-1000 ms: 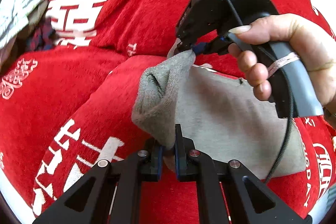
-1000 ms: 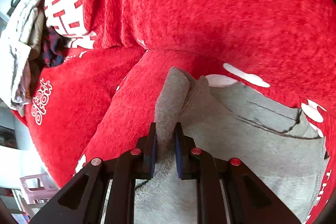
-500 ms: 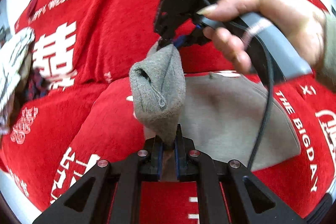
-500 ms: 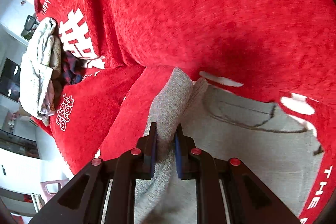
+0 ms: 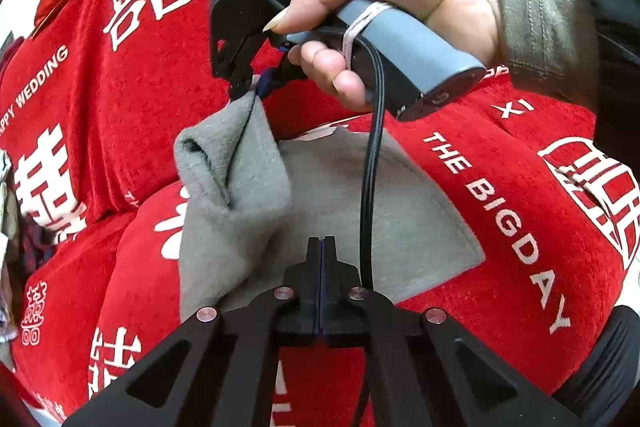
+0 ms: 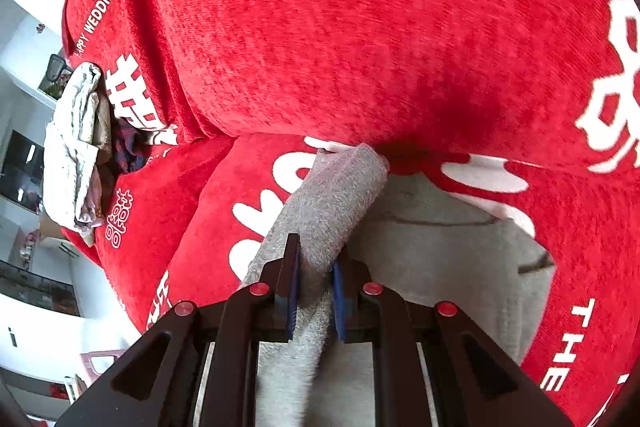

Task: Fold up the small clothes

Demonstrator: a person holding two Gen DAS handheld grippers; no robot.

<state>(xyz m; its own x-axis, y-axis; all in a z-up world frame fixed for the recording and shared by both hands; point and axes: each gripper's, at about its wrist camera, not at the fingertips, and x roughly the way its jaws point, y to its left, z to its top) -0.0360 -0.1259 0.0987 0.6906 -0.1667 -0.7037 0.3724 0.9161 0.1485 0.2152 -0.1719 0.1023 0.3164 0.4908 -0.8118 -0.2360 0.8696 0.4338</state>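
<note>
Cloth had slipped from the left gripper, now clenched empty; the right gripper alone gripped the grey garment's raised fold, so the fold hung lopsided

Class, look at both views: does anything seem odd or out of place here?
The left gripper is shut with no fabric between its fingers; only the right gripper pinches the grey garment.

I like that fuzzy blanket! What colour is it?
Red with white writing; the blanket shows best in the right wrist view.
</note>
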